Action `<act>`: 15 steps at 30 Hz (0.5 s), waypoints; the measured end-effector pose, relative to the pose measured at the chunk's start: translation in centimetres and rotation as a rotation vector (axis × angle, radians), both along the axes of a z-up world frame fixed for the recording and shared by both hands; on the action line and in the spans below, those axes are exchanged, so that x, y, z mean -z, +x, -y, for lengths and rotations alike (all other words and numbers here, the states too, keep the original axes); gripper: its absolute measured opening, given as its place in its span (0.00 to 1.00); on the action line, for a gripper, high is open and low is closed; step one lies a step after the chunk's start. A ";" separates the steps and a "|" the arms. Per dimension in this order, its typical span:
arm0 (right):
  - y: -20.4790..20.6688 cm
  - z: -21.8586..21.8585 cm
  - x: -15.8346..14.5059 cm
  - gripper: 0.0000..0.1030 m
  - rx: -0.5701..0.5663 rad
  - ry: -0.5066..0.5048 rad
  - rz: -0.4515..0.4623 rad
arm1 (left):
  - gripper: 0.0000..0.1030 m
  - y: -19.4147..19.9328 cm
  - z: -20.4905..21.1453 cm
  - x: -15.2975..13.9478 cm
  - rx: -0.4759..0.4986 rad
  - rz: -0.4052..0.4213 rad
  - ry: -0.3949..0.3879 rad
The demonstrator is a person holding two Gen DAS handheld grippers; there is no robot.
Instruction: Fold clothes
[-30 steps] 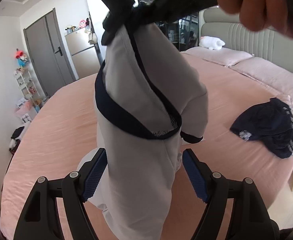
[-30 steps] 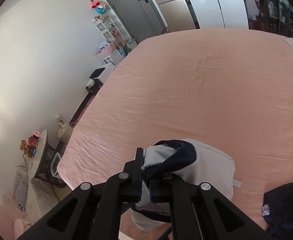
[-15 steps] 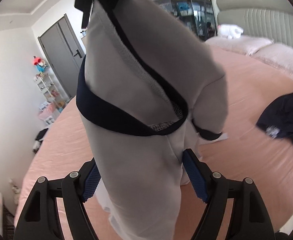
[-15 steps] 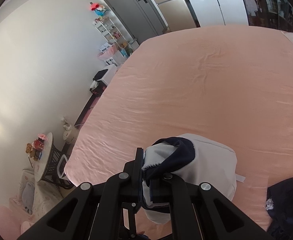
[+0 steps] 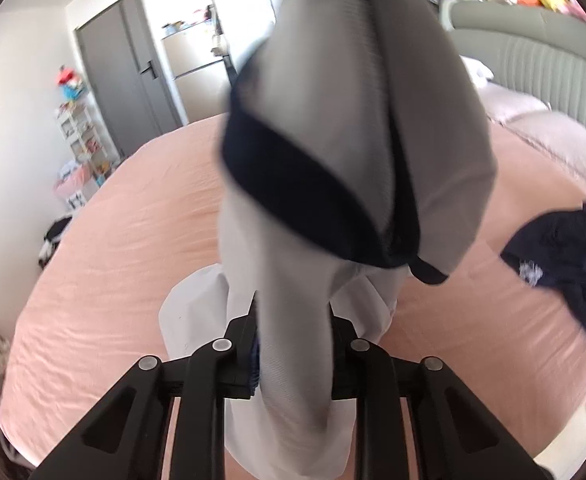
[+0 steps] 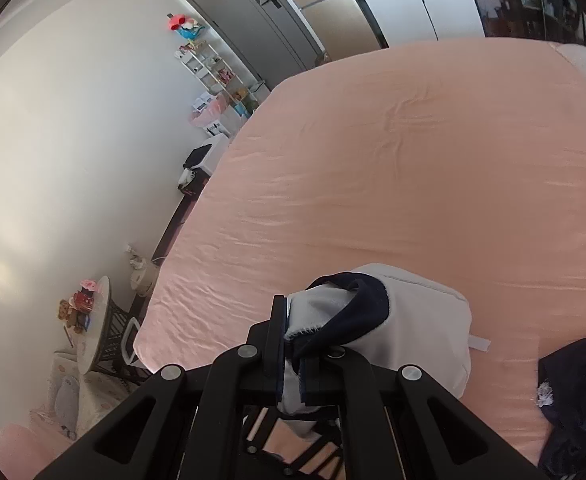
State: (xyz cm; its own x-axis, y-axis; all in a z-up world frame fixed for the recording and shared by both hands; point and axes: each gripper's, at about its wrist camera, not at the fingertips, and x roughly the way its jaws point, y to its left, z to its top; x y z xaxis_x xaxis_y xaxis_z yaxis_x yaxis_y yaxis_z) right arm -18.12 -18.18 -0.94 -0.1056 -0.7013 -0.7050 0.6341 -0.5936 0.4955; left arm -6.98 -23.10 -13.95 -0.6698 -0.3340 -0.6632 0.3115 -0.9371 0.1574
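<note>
Your right gripper (image 6: 293, 364) is clamped on the navy-trimmed edge of the shirt (image 5: 357, 168), low in the centre of its own view, and the shirt hangs from it down the middle of the left view, over the bed (image 6: 413, 152). Your left gripper (image 5: 293, 344) is at the bottom centre of its frame with its jaws closing, and a thick bunch of the hanging fabric sits between them; the picture is blurred, but the pads look as though they are already pressing on the cloth.

To do this step well, let the left jaws finish closing before you pull anything. You seem to have caught a whole bundle rather than 1 layer, so judge by feel whether you hold an edge or only a fold. If it is a fold, let go and take it again lower down at the hem. Then draw the 2 grippers apart until the shirt hangs flat, and lay it on the bare sheet at the centre left of the left view. Keep it well clear of the dark garment (image 5: 565, 264) at the right edge, so the 2 do not tangle.
</note>
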 end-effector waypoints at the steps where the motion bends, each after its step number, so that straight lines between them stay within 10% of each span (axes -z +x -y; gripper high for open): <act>1: -0.1 -0.2 0.0 0.02 0.006 0.003 -0.005 | 0.19 0.3 0.6 -0.4 -0.011 -0.012 0.025; 15: -0.8 -3.4 3.0 0.03 0.031 0.043 -0.025 | 0.17 1.4 3.9 -3.7 -0.060 -0.044 0.088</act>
